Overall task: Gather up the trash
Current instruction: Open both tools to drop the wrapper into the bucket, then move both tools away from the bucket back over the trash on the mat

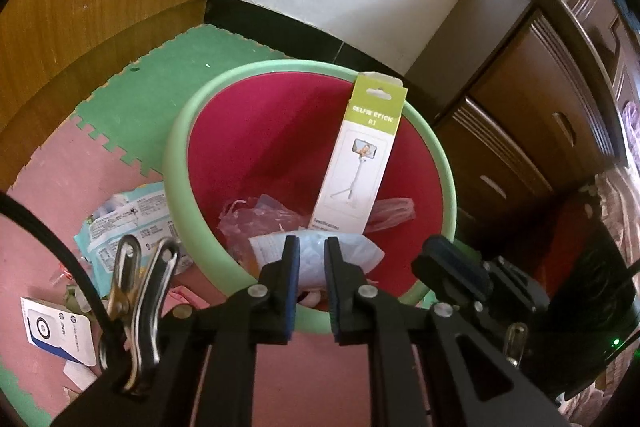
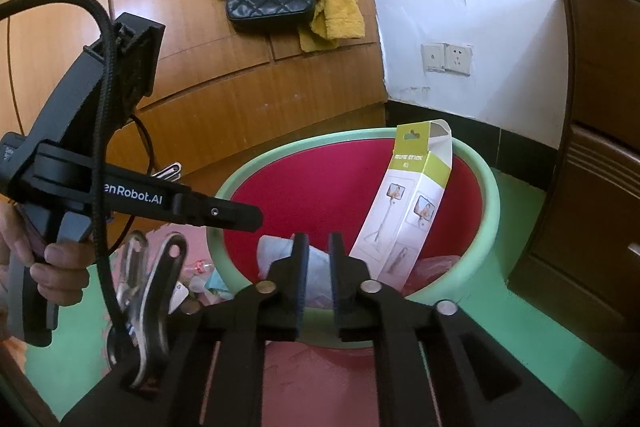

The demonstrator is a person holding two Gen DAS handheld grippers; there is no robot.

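Note:
A bin with a green rim (image 1: 176, 163) (image 2: 490, 187) and a red inside stands on the foam mats. A selfie stick box (image 1: 360, 155) (image 2: 408, 203) leans upright in it. Clear plastic bags (image 1: 256, 215) and a pale blue packet (image 1: 360, 255) (image 2: 276, 251) lie at its bottom. My left gripper (image 1: 312, 241) (image 2: 248, 217) hangs over the bin's near rim, its jaws a narrow gap apart with nothing gripped. My right gripper (image 2: 318, 239) (image 1: 440, 255) is just beside it, also slightly open and empty. The packet shows through both gaps, lower down in the bin.
On the pink mat left of the bin lie a wet-wipes pack (image 1: 120, 223) and a white-and-blue box (image 1: 56, 335). Dark drawers (image 1: 520, 131) stand right of the bin, with wooden panelling behind it. A yellow coat and black bag (image 2: 272, 3) hang there. A hand (image 2: 60, 267) holds the left gripper.

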